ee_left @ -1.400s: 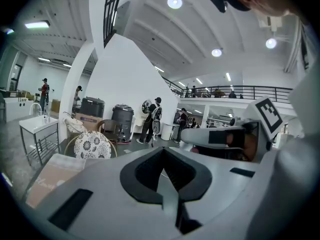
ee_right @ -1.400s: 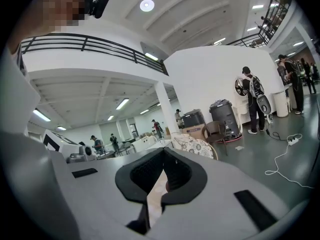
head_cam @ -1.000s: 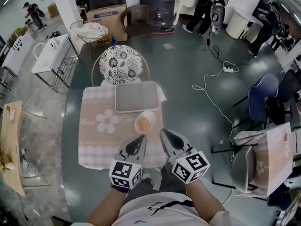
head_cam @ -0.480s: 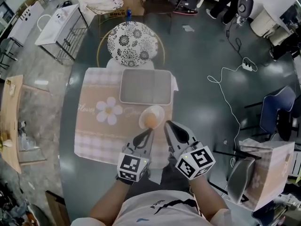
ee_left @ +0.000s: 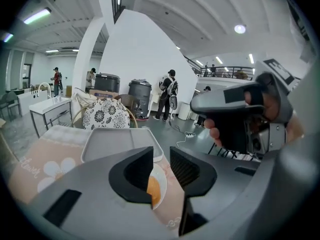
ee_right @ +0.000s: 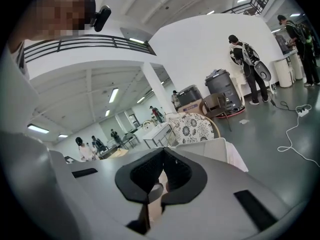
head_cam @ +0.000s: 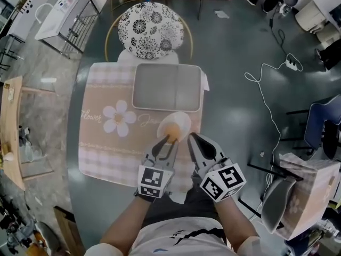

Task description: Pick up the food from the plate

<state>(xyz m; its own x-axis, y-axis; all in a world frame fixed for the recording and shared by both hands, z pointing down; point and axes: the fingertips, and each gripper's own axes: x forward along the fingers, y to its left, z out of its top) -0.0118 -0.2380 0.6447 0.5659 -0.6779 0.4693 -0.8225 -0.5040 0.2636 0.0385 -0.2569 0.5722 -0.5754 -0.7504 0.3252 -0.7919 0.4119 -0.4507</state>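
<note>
A: Where does the head view look from?
B: From high above the desk [head_cam: 101, 143], facing steeply down, so the whole top fits in frame.
A: And the left gripper view?
B: It rides the left tongs [head_cam: 168, 141], low and close over the desk. It faces along jaws that have just been opening, with nothing between them, toward the grey tray [ee_left: 120, 141].
A: The right gripper view?
B: It sits on the right tongs [ee_right: 163, 153], equally low, aimed nearly level across the room.
A: What do they share?
B: All three catch the tray and the patterned chair [head_cam: 150, 30] beyond it.
</note>
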